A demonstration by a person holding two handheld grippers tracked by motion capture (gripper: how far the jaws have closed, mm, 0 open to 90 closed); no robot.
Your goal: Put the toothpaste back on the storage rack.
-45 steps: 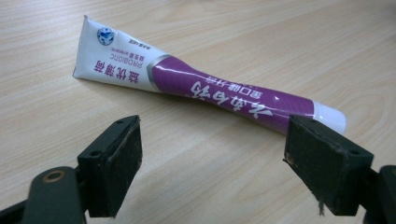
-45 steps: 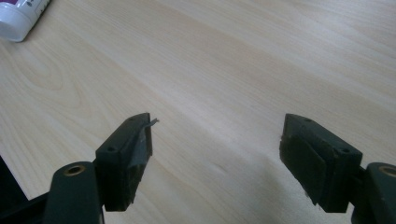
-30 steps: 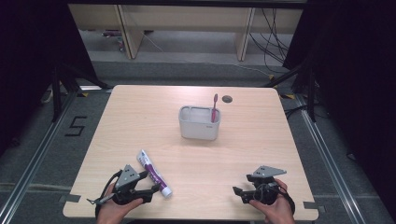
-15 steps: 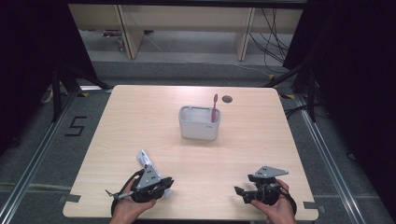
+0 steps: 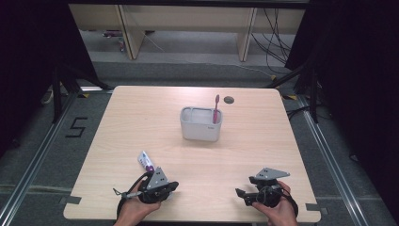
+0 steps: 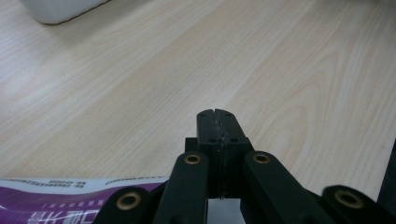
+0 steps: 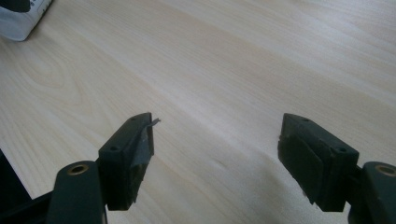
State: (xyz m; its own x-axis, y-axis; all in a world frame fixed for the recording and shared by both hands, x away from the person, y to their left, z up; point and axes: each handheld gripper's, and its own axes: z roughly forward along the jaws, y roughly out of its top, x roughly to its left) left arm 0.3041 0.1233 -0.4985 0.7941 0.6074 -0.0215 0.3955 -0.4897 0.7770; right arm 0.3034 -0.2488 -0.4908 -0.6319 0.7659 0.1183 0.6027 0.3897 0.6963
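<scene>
left gripper [image 6: 217,116]: jaws just closed, pads together, empty, beside toothpaste tube [image 6: 60,196] | right gripper [image 7: 215,149]: wide open, empty, over table [image 7: 233,56]

I note a light wooden table [image 5: 141,117] with rounded corners, evenly lit from above, and a round dark grommet [image 5: 229,100] near its far edge. It stands on a grey floor [image 5: 42,155]; a "5" [image 5: 76,127] is marked there off the left edge, with metal rails [image 5: 33,165] running along both sides. Black curtains [image 5: 28,56] close off left and right. Beyond the far edge I see pale wooden furniture [image 5: 188,19] with cables [image 5: 277,42] trailing beside it.
</scene>
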